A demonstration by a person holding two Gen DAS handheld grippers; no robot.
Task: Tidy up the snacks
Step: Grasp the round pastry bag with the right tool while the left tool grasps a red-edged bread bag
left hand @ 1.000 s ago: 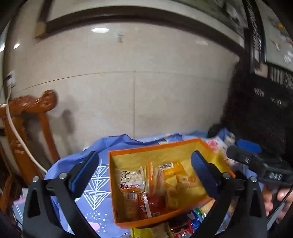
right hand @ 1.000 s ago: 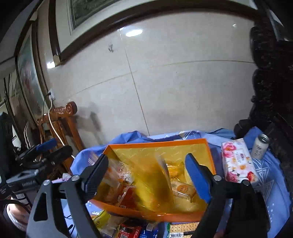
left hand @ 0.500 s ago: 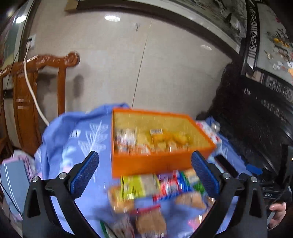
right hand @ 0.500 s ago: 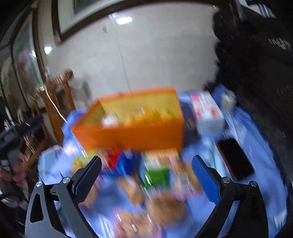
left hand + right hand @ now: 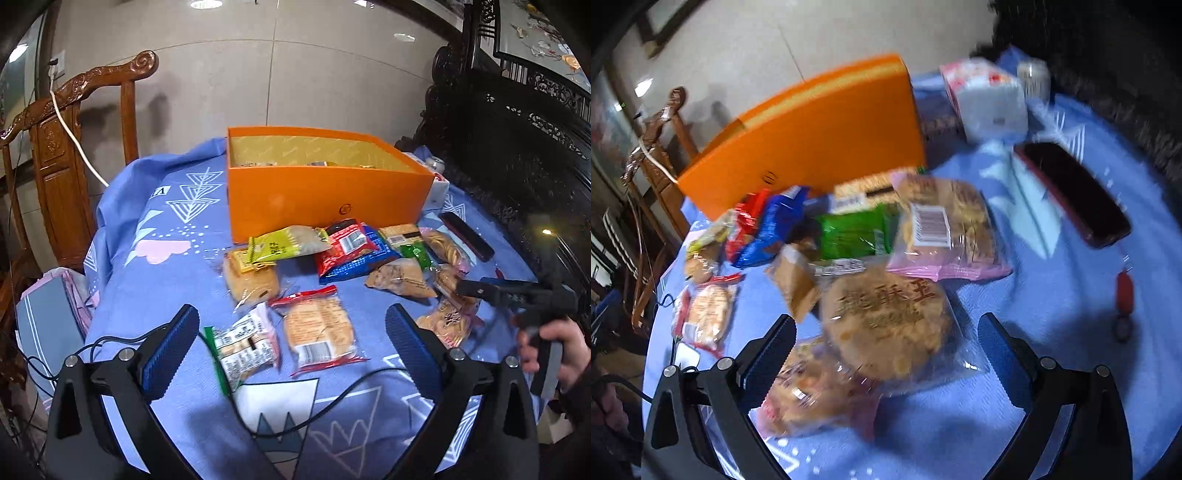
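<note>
An orange box (image 5: 325,192) with a few snacks inside stands at the back of the blue cloth. Several loose snack packets lie in front of it. My left gripper (image 5: 291,347) is open, low over a red-edged cracker packet (image 5: 317,328) and a white and green packet (image 5: 243,343), touching neither. My right gripper (image 5: 886,350) is open wide over a clear packet with a round pastry (image 5: 886,317). Another pastry packet (image 5: 812,391) lies by its left finger. In the left wrist view the right gripper (image 5: 469,288) hangs over the packets at the right, held by a hand (image 5: 554,343).
A tissue pack (image 5: 990,96) and a can (image 5: 1034,75) stand right of the box. A dark flat case (image 5: 1071,188) and a red key fob (image 5: 1124,291) lie on the cloth at the right. A carved wooden chair (image 5: 62,147) stands at the left.
Both grippers have come down from above the orange box to low over the loose packets in front of it. Both views tilted downward. The right jaws widened a little.
</note>
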